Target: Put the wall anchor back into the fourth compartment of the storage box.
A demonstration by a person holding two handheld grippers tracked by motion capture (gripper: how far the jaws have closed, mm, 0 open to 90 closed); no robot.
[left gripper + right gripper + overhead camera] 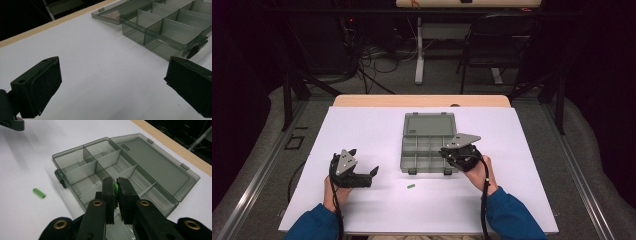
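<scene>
A clear grey compartment box [429,148] lies open on the white sheet, its lid [155,167] folded flat away from me. My right gripper [115,185] hangs over the box's near right compartments [140,195], its jaws shut on a small green piece [115,188]; from above it [460,152] sits at the box's front right corner. A second green piece [411,186] lies loose on the sheet just in front of the box, and the right gripper view has it [39,193] at left. My left gripper [362,176] rests low at the left, open and empty, jaws [112,85] aimed toward the box [165,27].
The white sheet [377,135] covers the wooden table [422,100]. Beyond the far edge stand a black chair [497,40], a table leg [419,50] and floor cables [377,60]. Box latches [196,48] stick out on its near side.
</scene>
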